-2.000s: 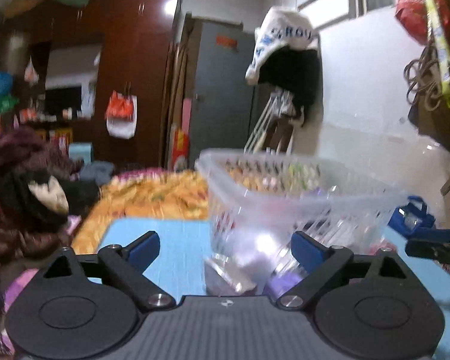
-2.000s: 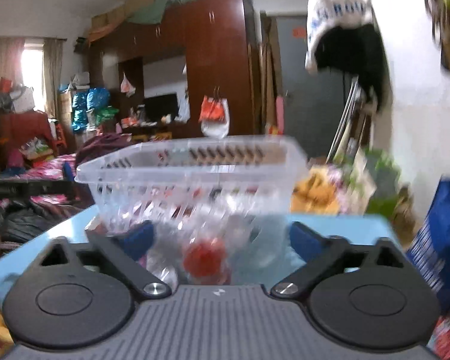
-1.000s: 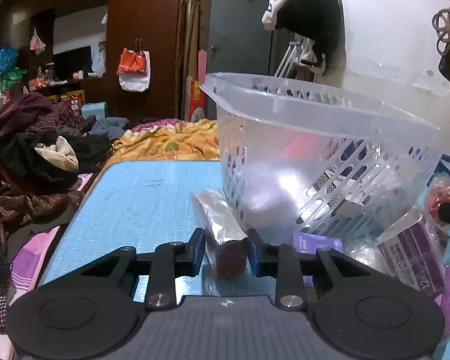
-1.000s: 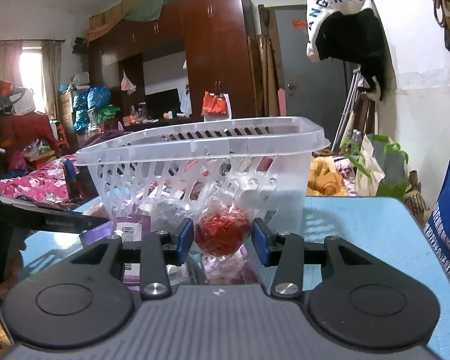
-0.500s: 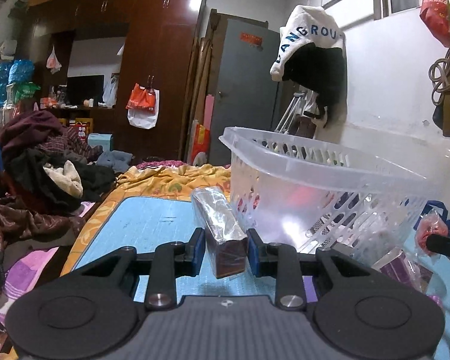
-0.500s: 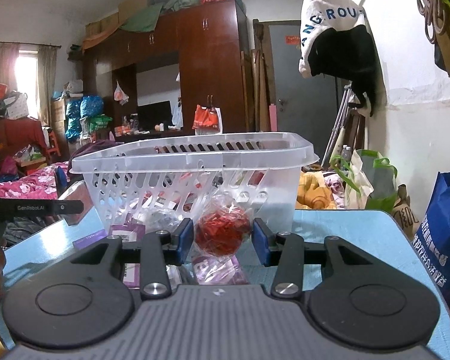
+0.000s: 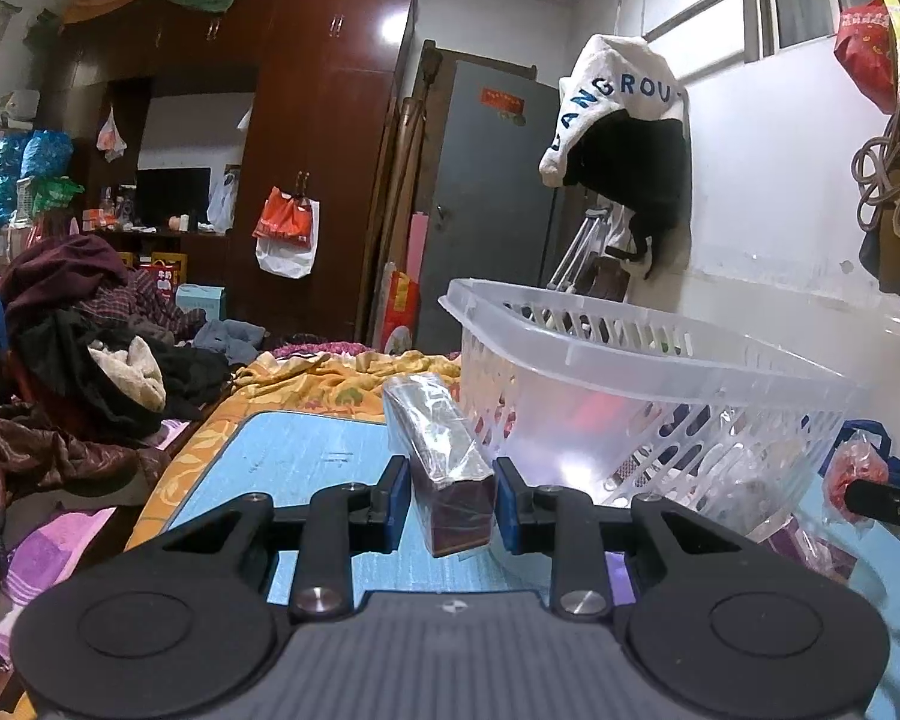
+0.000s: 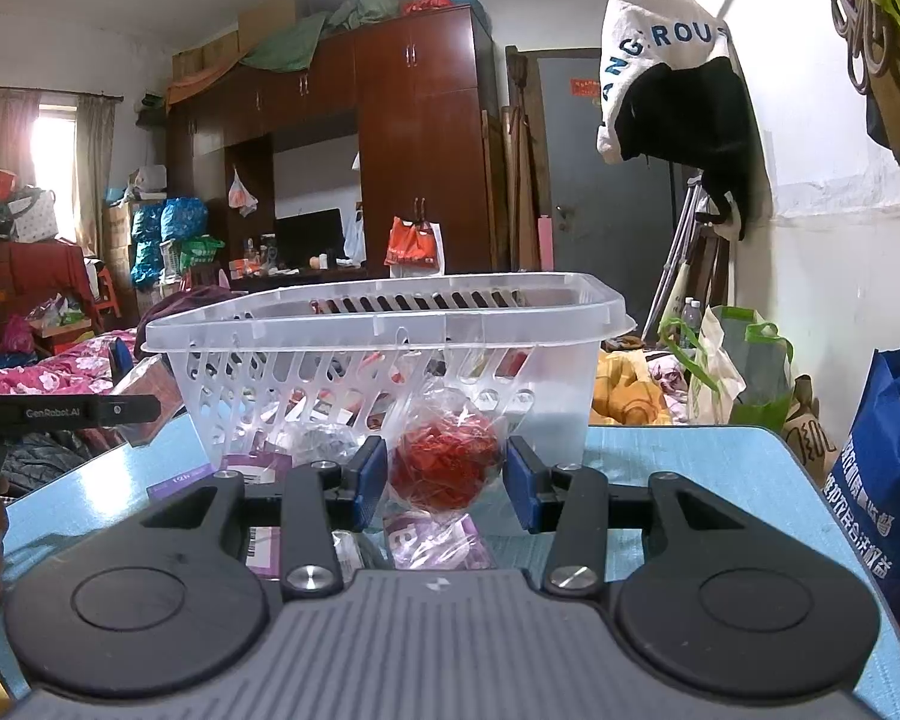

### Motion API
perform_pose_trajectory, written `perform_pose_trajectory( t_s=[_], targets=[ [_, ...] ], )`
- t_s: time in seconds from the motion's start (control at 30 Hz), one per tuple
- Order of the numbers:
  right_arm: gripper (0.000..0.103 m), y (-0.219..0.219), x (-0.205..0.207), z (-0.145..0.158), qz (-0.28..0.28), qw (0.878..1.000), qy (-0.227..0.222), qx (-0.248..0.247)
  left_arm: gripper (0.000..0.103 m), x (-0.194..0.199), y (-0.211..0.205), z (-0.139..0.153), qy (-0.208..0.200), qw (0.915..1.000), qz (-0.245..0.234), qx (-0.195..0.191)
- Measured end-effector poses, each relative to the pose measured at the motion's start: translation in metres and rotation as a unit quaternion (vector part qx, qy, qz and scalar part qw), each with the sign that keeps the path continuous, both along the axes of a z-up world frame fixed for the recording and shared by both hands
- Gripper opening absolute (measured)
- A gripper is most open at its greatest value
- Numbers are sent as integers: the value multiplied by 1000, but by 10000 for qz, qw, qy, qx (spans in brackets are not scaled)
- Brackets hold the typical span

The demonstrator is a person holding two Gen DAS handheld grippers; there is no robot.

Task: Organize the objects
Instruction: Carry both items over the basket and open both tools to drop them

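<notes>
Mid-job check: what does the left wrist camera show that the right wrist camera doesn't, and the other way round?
Left wrist only: the left gripper clamped on a dark wrapped block, and a clothes pile.
Right wrist only: the right gripper squeezing a red ball in clear wrap, purple packets, a blue bag.
Both: the clear basket on the blue table.

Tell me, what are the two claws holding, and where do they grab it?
Left claw pinches the near end of a dark wrapped box. Right claw squeezes the sides of a red bagged ball.
</notes>
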State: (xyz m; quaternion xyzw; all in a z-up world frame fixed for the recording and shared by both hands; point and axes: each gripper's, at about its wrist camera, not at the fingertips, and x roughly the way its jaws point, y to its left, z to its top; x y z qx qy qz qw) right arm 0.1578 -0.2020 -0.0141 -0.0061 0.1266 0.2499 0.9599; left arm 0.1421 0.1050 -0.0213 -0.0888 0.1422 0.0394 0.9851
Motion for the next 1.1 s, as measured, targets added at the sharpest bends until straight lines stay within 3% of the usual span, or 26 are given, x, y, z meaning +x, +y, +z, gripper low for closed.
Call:
perform_pose_trajectory(
  t_s=[0.53,0.8,0.93,1.03,1.1],
  targets=[
    [46,-10,-10,6,26,9998,-117,129,33,-29,4,9,-469,9988,-46,-93],
    [46,-32,-27,34,49,9983,-341,475,33,-59,-1,44,-996,9945,-330,-72],
    [46,-19,-17,66,92,9983,-506,286,33,-34,-11,81,-929,9927,-751,-140],
    [46,4,9,90,94,9981,-607,34,33,12,-26,104,-543,9927,-1061,-188],
    [46,21,37,100,89,9990,-408,-140,33,42,-35,111,-239,9932,-1119,-220]
  ],
)
